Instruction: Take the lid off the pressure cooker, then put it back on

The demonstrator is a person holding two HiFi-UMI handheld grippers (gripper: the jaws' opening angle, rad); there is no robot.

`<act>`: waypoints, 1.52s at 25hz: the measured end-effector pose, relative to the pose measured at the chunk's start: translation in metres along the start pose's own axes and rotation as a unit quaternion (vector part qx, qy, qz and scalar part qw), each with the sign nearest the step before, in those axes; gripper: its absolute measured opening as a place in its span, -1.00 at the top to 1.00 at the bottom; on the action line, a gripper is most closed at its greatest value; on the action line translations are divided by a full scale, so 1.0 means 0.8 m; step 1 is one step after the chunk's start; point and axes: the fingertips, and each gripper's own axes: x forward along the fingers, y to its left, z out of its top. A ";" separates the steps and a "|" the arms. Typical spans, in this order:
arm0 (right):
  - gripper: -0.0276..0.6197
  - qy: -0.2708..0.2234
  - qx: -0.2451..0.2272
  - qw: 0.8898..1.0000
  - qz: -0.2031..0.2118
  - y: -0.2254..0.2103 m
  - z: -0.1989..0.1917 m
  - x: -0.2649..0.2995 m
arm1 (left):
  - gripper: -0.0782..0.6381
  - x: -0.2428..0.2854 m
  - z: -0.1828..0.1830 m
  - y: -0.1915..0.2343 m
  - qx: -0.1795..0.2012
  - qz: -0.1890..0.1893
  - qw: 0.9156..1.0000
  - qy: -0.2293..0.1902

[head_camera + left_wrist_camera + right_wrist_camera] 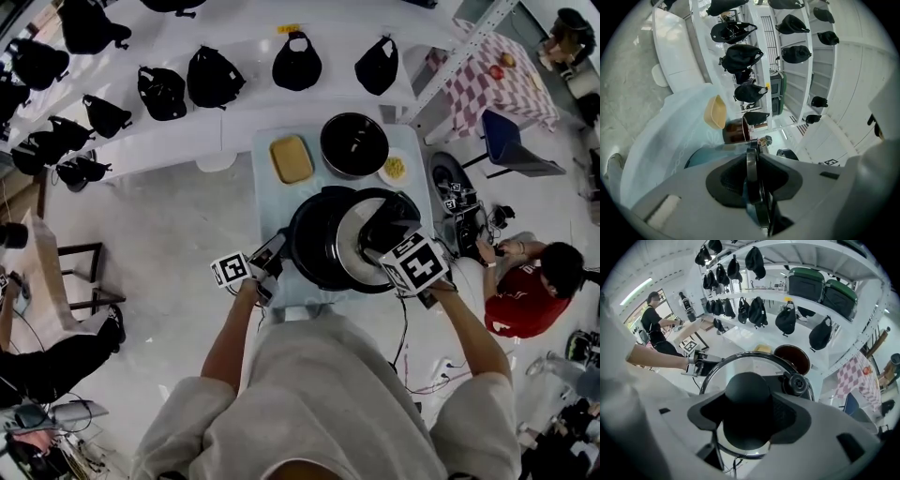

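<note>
Near edge of the light-blue worktop [267,183], about midway along it: the black pressure cooker [314,239], its mouth uncovered on the left side. Over its right half, lifted clear of the rim and tilted: the lid [354,246], grey with a dark rim.

Held up by the right hand-held gripper [386,230], pointing steeply down. Seen in the right gripper view [747,416] with jaws spread wide and pressed against either side of the round black knob [747,394] at the lid's [740,363] middle. Just beside the knob, toward the lid's rim: a small round black valve [797,384].

At the cooker's left side: the left hand-held gripper [270,261], lying level. Seen in the left gripper view [752,176] with jaws nearly together, clamped on a thin dark upright edge of the pressure cooker [751,164]. Rim or side handle: cannot tell.

Far left corner of the worktop: a tan rectangular dish [291,157]. Far edge, right of the dish and apart from it: a dark round bowl [354,145]. Right edge, just beside the bowl: a small white plate [395,169] with something yellow on it.

Beyond the worktop: white shelves [234,117] with a row of black bags [214,77]. On the floor to the right of the worktop: a seated person [525,291] in a red top.
</note>
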 end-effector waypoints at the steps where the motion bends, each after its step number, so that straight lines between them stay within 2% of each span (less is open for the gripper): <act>1: 0.08 0.003 -0.005 1.000 0.005 0.007 0.005 0.005 | 0.56 -0.001 0.001 0.003 0.008 0.006 1.000 0.003; 6: 0.08 0.009 -0.020 1.000 0.021 0.030 0.030 0.022 | 0.56 -0.001 0.001 -0.003 0.000 -0.010 1.000 0.009; 9: 0.08 0.016 -0.029 0.999 0.023 0.038 0.040 0.031 | 0.56 -0.007 0.002 0.005 0.015 0.007 1.000 0.019; 12: 0.08 0.028 -0.038 0.999 0.023 0.044 0.046 0.043 | 0.57 -0.003 -0.002 -0.005 -0.012 -0.021 0.999 0.022; 15: 0.08 0.039 -0.045 0.998 0.026 0.048 0.049 0.053 | 0.57 0.000 -0.003 -0.009 -0.014 -0.031 0.999 0.028; 23: 0.08 0.055 -0.028 0.998 0.022 0.057 0.040 0.072 | 0.57 -0.008 0.002 0.009 0.024 0.005 0.999 0.044; 28: 0.08 0.055 -0.014 0.998 0.017 0.054 0.040 0.080 | 0.57 -0.009 0.003 0.010 0.034 0.011 0.998 0.053; 33: 0.08 0.055 -0.051 0.997 0.019 0.059 0.053 0.089 | 0.57 -0.005 0.002 0.002 0.014 -0.007 0.999 0.051; 38: 0.08 0.068 -0.055 0.996 0.027 0.055 0.051 0.094 | 0.57 -0.006 0.002 0.009 0.035 0.009 0.998 0.057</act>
